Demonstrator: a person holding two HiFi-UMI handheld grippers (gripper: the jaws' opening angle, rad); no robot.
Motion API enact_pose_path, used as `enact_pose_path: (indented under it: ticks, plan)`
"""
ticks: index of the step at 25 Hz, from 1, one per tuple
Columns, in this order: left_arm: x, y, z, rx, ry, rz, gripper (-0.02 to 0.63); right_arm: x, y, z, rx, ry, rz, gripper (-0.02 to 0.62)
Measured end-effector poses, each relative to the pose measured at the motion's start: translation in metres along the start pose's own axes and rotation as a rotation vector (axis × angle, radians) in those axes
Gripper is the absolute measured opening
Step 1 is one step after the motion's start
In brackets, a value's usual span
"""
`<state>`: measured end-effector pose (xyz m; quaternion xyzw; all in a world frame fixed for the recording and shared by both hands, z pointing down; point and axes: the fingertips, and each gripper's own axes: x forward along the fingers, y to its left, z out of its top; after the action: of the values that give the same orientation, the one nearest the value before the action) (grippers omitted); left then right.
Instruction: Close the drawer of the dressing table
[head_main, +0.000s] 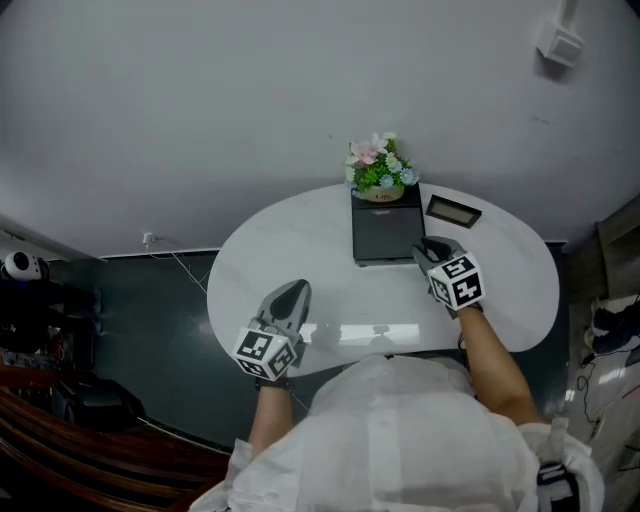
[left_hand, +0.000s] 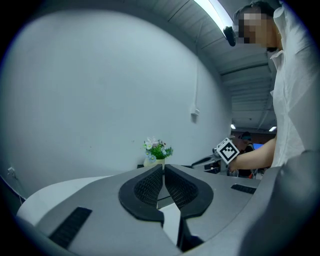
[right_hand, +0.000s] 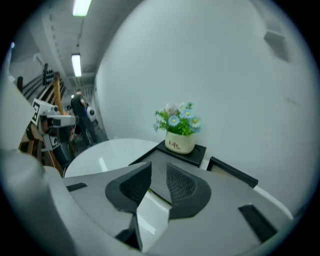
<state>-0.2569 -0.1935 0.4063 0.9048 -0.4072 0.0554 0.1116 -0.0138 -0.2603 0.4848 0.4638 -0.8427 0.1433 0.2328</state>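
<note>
The white oval dressing table (head_main: 260, 260) fills the middle of the head view. Its drawer sits under the front edge, behind the person's body, and I cannot see how it stands. My left gripper (head_main: 293, 290) hovers over the table's front left, jaws together with nothing in them (left_hand: 163, 172). My right gripper (head_main: 425, 247) is raised over the right side, at the front corner of a black box (head_main: 387, 232). Its jaws (right_hand: 158, 172) stand apart and hold nothing.
A flower pot (head_main: 380, 172) stands on the back of the black box, with a small black frame (head_main: 453, 211) to its right. The grey wall rises close behind the table. A cable (head_main: 175, 262) and dark furniture (head_main: 40, 340) are on the floor at the left.
</note>
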Motion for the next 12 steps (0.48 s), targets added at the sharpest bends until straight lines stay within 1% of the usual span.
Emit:
enact_pose_path:
  ticks: [3,7,9,12]
  plan:
    - [0.002,0.0,0.018,0.016,-0.037,0.0,0.023,-0.036,-0.001,0.025,0.083,-0.164,0.001,0.089]
    - [0.002,0.0,0.045,0.045,-0.097,0.002,0.023,-0.085,-0.005,0.058,0.127,-0.365,-0.028,0.087]
    - [0.002,-0.001,0.06,0.06,-0.129,-0.001,0.023,-0.107,-0.006,0.07,0.135,-0.44,-0.047,0.087]
    - [0.001,-0.004,0.083,0.081,-0.175,-0.003,0.023,-0.132,-0.006,0.083,0.116,-0.502,-0.078,0.072]
